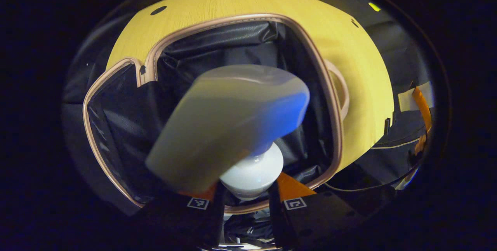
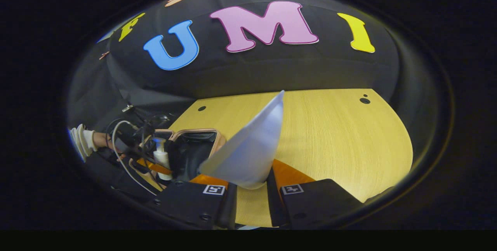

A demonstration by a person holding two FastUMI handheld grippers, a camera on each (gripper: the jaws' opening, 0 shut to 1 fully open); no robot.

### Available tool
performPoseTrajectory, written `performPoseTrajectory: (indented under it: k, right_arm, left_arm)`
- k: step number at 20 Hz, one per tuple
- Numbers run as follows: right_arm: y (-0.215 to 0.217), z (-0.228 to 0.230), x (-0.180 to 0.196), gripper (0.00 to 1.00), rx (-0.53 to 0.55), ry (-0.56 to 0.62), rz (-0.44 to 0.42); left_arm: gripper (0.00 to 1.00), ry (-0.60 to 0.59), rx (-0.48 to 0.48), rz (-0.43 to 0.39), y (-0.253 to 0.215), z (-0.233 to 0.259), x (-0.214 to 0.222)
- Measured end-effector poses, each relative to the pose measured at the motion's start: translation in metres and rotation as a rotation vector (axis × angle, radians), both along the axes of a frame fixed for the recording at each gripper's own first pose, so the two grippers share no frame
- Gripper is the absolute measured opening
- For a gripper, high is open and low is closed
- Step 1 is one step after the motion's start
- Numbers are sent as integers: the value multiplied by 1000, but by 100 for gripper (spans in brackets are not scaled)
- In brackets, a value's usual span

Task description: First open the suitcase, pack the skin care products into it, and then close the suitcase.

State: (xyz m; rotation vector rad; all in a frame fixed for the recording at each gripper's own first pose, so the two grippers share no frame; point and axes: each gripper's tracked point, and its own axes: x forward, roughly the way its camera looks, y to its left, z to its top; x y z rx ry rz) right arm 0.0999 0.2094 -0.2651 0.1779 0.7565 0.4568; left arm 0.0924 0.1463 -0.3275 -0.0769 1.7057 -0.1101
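Here, left gripper (image 1: 245, 198) fingers pinch a white pump bottle (image 1: 254, 171) w/ a blurred pale pump head, held over the open suitcase (image 1: 337, 127), pink-trimmed w/ black lining, lying on the yellow wood-grain counter (image 1: 248, 0). Right gripper (image 2: 251, 189) fingers pinch a white tapered tube (image 2: 252, 146) above the counter, suitcase well off to its left. No legible label on either product.

A recording booth rather than a home: black cloth (image 2: 271, 72) hangs as the wall behind a bare wood-grain surface (image 2: 330, 134). Loose cables (image 2: 120, 154) trail at the surface's edge, and taped cloth (image 1: 411, 99) drapes beside it, like a staged set.
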Motion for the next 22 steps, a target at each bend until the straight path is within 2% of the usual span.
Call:
performPoseTrajectory:
  k: [2,4,6,10,13,15,16,17,18,22]
  right_arm:
    - [2,0,-6,37,-4,4,-3]
    - [3,1,-11,38,-14,5,-5]
    - [4,-2,-17,37,-26,13,3]
    - [19,-11,-30,38,-26,71,35]
    - [37,-16,-36,37,-10,106,90]
    - [53,-16,-40,38,-1,132,124]
    - [61,-16,-44,37,4,147,141]
    - [70,-17,-46,38,9,157,163]
    - [78,-17,-48,38,9,170,189]
    - [123,-25,-64,37,28,252,316]
  left_arm:
    - [55,80,5,-2,-5,-19,-8]
    - [55,147,12,33,1,-26,-12]
    - [54,158,-4,68,1,-33,-9]
    - [55,152,-11,66,-1,-44,-8]
    - [58,114,-24,81,-3,-40,-8]
    - [65,74,-32,92,-6,-28,-5]
    - [71,46,-37,93,-6,-18,-5]
    - [72,11,-37,89,-4,-8,-4]
    - [83,-26,-42,89,-2,3,-4]
    - [86,-173,-88,136,5,48,-16]
